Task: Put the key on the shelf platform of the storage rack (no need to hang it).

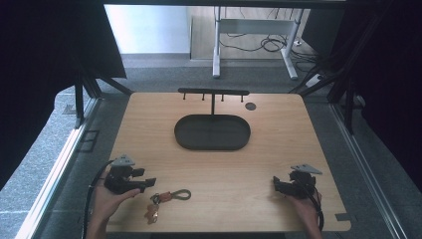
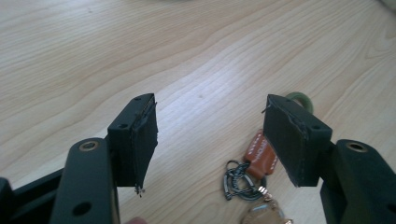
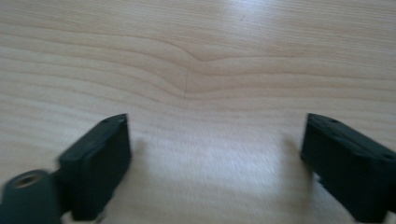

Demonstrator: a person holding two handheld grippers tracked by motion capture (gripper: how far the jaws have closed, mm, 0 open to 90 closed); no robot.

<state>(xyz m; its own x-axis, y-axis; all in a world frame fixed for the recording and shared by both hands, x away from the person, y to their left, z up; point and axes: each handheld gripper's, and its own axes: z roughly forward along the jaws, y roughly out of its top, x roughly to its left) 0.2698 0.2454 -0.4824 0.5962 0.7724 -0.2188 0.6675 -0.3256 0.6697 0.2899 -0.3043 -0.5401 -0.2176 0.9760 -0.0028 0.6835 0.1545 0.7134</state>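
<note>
A keychain [image 1: 164, 199] with a brown leather tag, a metal ring, a green loop and a small charm lies near the table's front left. My left gripper [image 1: 149, 181] rests just left of it, jaws open and pointing right. In the left gripper view the keychain [image 2: 257, 172] lies on the wood between the open jaws, close to the right one; the pads do not touch it. My right gripper [image 1: 275, 183] rests at the front right, jaws wide apart, pointing left. Over bare wood, my right gripper [image 3: 215, 163] has nothing between its pads.
A dark oval tray [image 1: 212, 132] sits in the middle of the wooden table [image 1: 278, 144], with a black T-shaped hook rack [image 1: 213, 92] behind it and a small dark disc [image 1: 250, 106] at the back right. Beyond the table stands a white desk frame.
</note>
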